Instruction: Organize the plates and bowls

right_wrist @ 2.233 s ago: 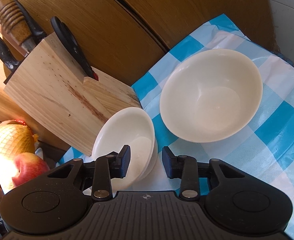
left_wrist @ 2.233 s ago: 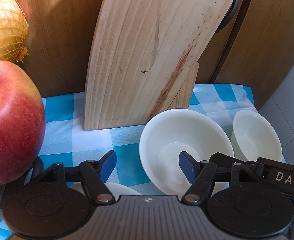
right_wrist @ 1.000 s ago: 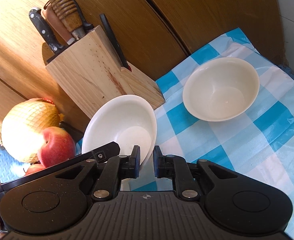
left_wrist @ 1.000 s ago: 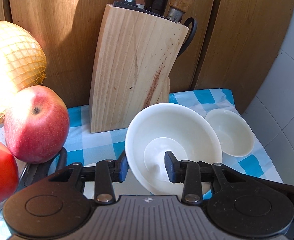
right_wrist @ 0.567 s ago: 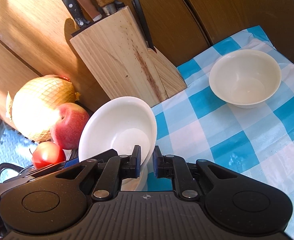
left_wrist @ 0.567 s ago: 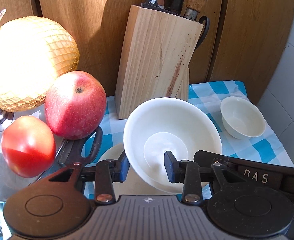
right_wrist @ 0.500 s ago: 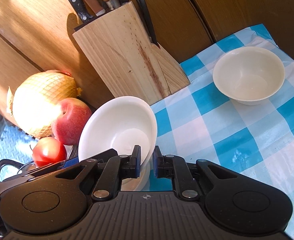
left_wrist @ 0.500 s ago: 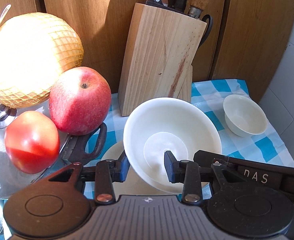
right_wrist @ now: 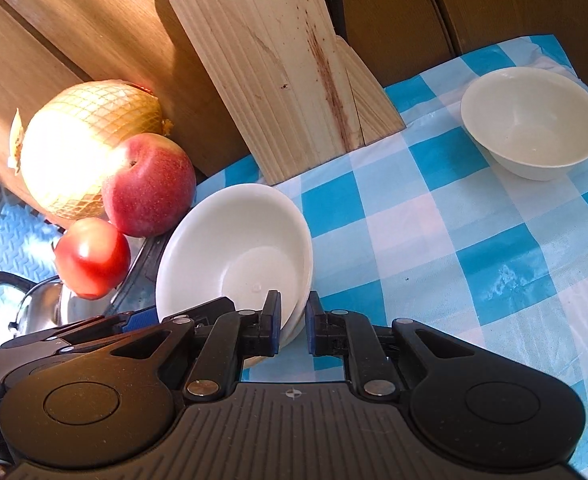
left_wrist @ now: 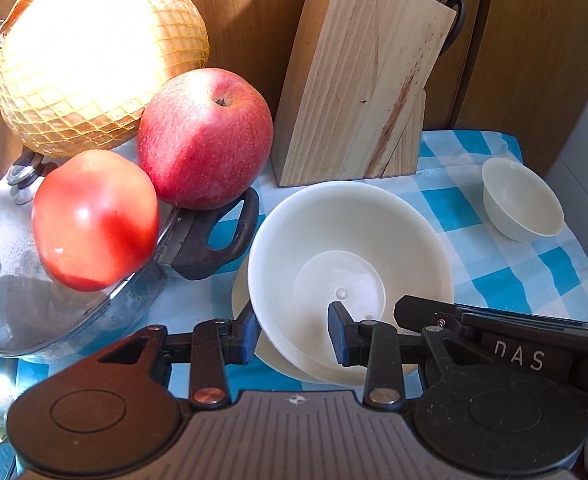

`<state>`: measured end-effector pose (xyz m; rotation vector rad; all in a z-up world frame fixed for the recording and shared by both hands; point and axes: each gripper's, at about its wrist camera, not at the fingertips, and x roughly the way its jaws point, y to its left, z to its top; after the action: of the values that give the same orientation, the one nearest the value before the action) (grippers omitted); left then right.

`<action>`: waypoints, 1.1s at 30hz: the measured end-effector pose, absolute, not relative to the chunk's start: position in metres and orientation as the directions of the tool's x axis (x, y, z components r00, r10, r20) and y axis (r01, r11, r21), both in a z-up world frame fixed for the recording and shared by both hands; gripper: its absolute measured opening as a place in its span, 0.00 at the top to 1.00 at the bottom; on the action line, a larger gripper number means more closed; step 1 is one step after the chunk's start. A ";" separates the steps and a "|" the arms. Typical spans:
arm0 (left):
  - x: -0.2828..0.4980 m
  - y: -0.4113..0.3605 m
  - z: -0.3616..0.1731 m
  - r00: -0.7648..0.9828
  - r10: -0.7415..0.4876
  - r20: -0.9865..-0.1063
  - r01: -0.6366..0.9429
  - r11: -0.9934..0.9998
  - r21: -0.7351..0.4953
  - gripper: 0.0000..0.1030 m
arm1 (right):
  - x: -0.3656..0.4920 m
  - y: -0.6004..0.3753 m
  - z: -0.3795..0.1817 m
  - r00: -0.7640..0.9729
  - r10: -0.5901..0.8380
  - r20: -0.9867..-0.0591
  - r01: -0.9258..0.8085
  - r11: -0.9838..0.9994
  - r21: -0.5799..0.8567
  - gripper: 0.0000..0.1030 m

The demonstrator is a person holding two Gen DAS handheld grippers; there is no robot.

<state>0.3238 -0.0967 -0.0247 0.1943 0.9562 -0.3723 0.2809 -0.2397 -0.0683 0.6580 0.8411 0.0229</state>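
left gripper [left_wrist: 294, 338] pinching large bowl [left_wrist: 350, 276] near rim | right gripper [right_wrist: 294, 322] pinching its right rim | bowl hangs above plate [left_wrist: 241, 300] | small bowl [right_wrist: 532, 122] far right on counter [right_wrist: 434, 240]

The counter carries a blue-and-white checked cloth [right_wrist: 434, 240]. On it, ahead of the jaws, stands a wooden knife block [right_wrist: 285, 68]; a small white bowl [right_wrist: 530, 120] sits far right of them.

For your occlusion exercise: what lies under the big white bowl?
A pale plate shows beneath the big bowl, only its rim peeking out. The bowl covers the rest, and whether they touch is unclear.
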 end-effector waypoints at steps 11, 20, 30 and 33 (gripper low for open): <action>0.326 -0.084 -0.026 0.519 -0.188 -0.834 0.355 0.935 0.011 0.72 | 0.287 -0.223 -0.059 0.675 0.233 -0.700 0.183 0.866 0.465 0.74; 0.327 -0.067 -0.031 0.484 -0.201 -0.852 0.318 0.947 -0.043 0.69 | 0.285 -0.228 -0.050 0.717 0.188 -0.672 0.192 0.873 0.448 0.54; 0.331 -0.072 -0.050 0.424 -0.216 -0.879 0.304 0.949 -0.086 0.68 | 0.296 -0.234 -0.080 0.655 0.278 -0.703 0.240 0.805 0.542 0.57; 0.331 -0.077 -0.050 0.418 -0.227 -0.880 0.314 0.945 -0.094 0.68 | 0.298 -0.236 -0.081 0.650 0.325 -0.687 0.237 0.772 0.590 0.62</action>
<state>0.3307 -0.0769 -0.0502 0.0899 1.0877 -0.3397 0.2976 -0.2360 -0.0809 0.7108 0.8818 0.0550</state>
